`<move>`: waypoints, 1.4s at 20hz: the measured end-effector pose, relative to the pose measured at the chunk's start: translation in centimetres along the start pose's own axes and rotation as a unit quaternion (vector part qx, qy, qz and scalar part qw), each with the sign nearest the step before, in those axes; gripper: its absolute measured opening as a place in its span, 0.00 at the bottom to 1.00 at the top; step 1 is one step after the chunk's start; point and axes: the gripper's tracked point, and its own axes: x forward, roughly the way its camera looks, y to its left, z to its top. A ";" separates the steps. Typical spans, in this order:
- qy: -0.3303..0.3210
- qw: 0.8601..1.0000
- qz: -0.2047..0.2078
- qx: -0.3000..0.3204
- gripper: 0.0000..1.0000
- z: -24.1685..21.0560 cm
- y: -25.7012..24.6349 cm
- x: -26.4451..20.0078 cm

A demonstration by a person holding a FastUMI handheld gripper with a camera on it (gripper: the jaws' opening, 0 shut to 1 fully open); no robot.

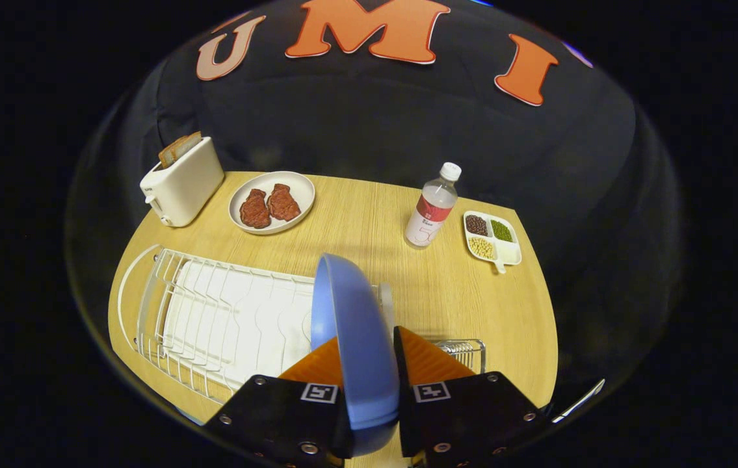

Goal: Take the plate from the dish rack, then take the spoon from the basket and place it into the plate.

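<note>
**Gripping one blue plate above the rack**

Spreading widest is one wooden table [369, 214], bare through its middle. One white wire dish rack [212, 318] sits ahead-left of the fingers, its slots vacant. The gripper [369, 370] has both fingers pressed on one blue plate [352, 325], held on edge. One toaster [183, 182] holds bread; one white plate [271, 201] holds two meat pieces. One bottle [432, 207] stands beside one divided dish [492, 237] with three bean kinds, near the table's far edge.
</note>
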 end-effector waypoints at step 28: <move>0.003 0.955 0.247 0.161 0.28 -22.6 4.6 -7.0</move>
